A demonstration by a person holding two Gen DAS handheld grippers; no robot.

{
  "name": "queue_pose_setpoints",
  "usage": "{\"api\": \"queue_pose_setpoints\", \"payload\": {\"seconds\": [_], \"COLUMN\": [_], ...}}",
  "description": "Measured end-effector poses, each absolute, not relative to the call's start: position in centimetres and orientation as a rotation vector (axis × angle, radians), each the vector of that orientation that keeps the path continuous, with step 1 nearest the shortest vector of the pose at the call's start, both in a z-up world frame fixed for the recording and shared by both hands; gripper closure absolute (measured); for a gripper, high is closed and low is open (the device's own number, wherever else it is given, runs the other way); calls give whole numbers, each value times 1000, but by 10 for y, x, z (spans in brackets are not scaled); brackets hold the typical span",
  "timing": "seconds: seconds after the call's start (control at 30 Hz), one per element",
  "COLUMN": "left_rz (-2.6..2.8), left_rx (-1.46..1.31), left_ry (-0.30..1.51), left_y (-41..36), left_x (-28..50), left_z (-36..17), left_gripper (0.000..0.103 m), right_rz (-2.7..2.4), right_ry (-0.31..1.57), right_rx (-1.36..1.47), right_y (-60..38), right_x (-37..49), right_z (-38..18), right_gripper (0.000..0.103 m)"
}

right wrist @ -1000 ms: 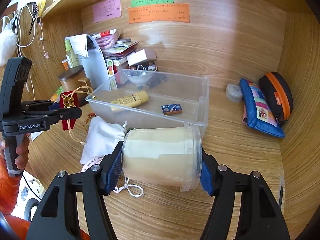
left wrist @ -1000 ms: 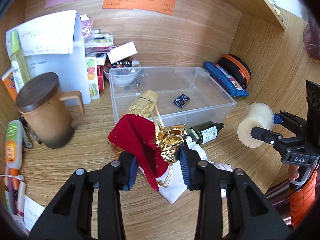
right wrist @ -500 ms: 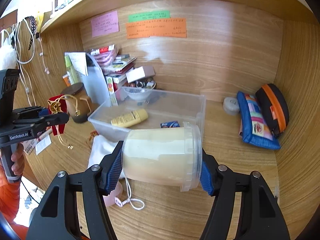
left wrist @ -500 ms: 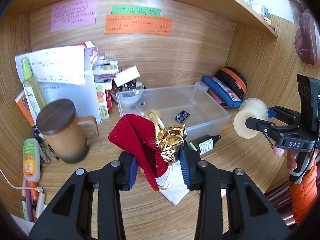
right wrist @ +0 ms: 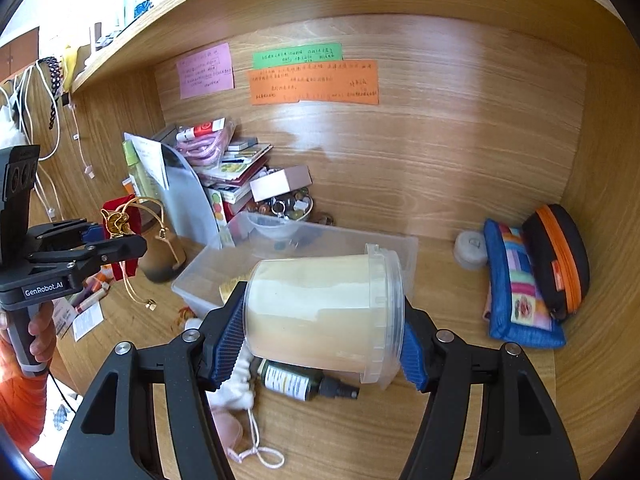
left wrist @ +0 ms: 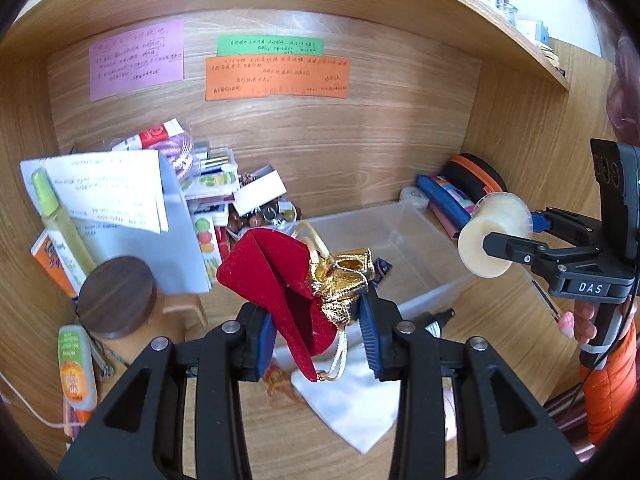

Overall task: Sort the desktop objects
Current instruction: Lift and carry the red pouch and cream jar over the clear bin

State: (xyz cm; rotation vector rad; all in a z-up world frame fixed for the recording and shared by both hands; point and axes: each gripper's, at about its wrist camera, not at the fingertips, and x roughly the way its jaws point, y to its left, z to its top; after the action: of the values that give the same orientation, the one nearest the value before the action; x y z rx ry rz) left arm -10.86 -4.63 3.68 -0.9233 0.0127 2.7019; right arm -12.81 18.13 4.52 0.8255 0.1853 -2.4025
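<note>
Red pouch matt velvet, gold cord shiny; tub clear glossy plastic; desk smooth wood grain.

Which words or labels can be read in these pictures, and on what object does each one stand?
"DAS": on the right gripper, seen from the left wrist.
"GenRobot.AI": on the left gripper, seen from the right wrist.
Handwriting on the wall notes and the bottle label: too small to read.

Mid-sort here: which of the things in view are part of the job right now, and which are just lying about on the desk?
In play:
- red pouch, gripped by the left gripper
- plastic jar, gripped by the right gripper
- clear bin

Lying about:
- white cloth bag
- dark spray bottle
- wooden mug
- blue pencil case
- sticky notes
</note>
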Motion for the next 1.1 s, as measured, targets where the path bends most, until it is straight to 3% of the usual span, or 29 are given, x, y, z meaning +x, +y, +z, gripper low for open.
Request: {"api": "queue_pose_setpoints", "payload": {"seconds": [0.6, 1.1], "left_rz": [2662, 2570], "left_rx": [-1007, -1149], "left_ry": [55, 65], "left_y": [-30, -26], "left_x": [-191, -240], "left_z": [17, -22], "left_gripper": [66, 65], "right_rz": [-2340, -2230], "right_ry": [213, 378], "right_rx": [903, 1074], "right_y": [152, 111], "right_x": [-194, -247], "right_z": [24, -25], "right_gripper": [41, 41]}}
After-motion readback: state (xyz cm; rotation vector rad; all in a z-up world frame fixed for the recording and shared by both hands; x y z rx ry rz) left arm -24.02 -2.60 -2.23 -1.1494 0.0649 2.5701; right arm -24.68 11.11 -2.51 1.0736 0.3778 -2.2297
